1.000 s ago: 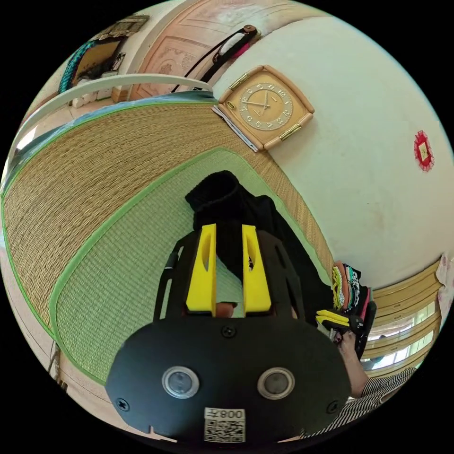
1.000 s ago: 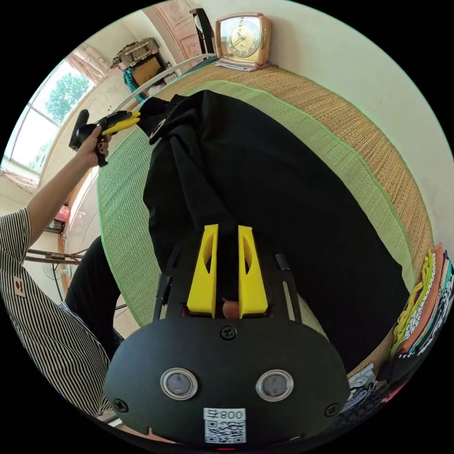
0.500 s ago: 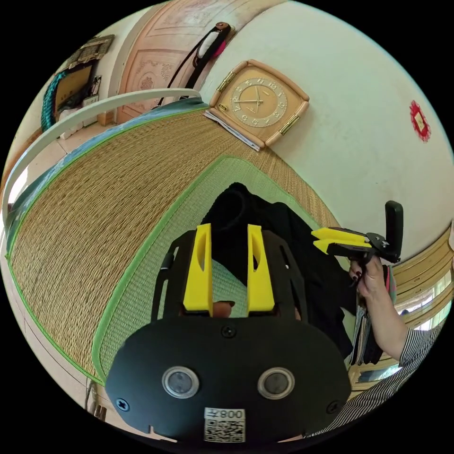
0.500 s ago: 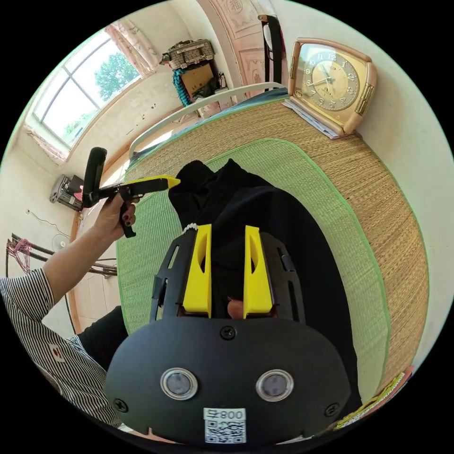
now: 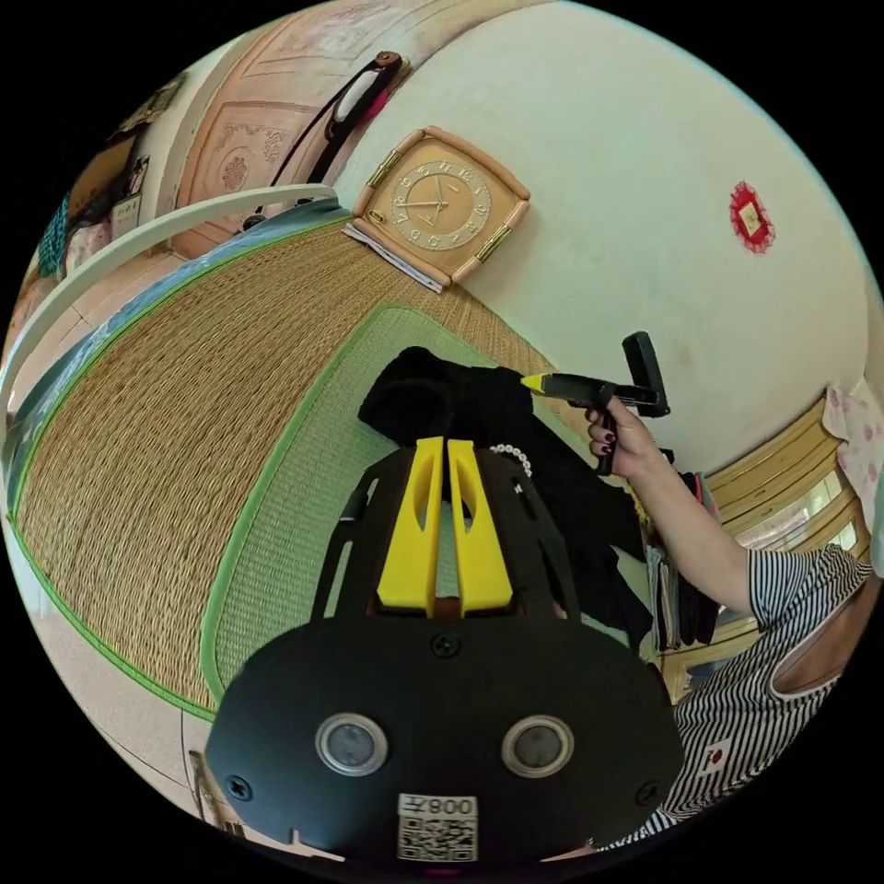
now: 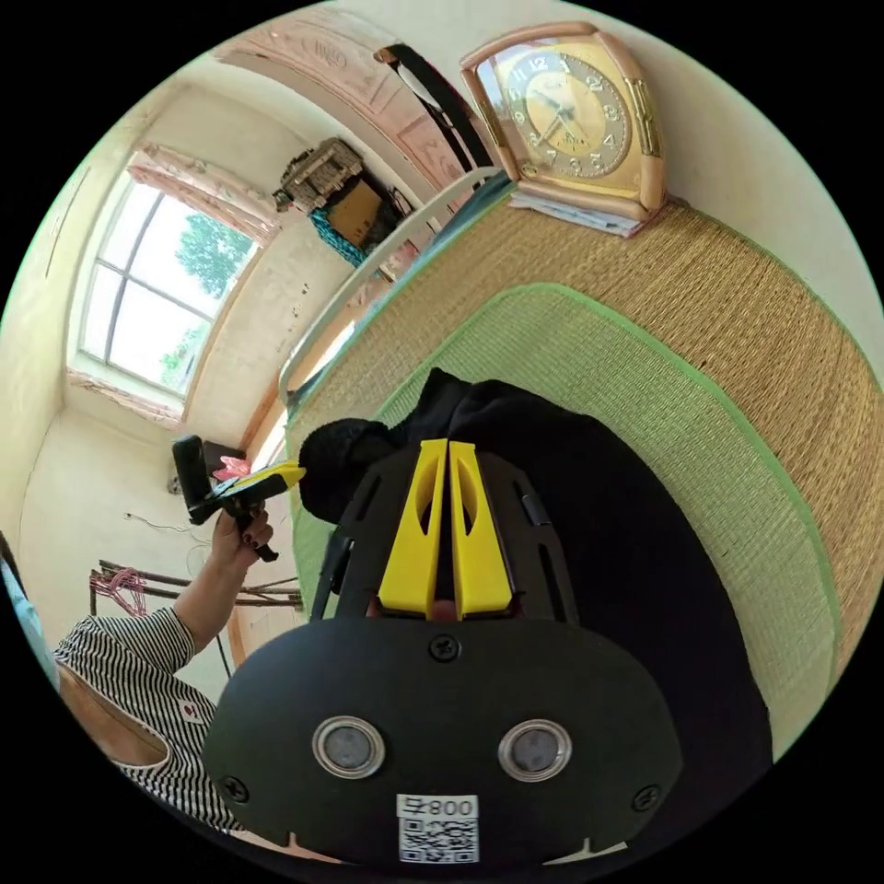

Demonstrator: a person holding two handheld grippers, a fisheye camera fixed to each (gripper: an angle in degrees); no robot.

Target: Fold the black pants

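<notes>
Left gripper view: left gripper (image 5: 446,446), yellow jaws pressed together over the crumpled black pants (image 5: 516,433) on the green woven mat (image 5: 276,516). Right gripper view: right gripper (image 6: 447,447), jaws closed above the pants (image 6: 626,552); whether cloth is pinched, can't tell.

The left gripper view rides close above the green mat's (image 5: 276,516) near edge, facing the wall clock (image 5: 440,206). The right gripper view sits nearer the black pants (image 6: 626,552), facing the mat's far edge. Both share mat, pants and clock.
</notes>
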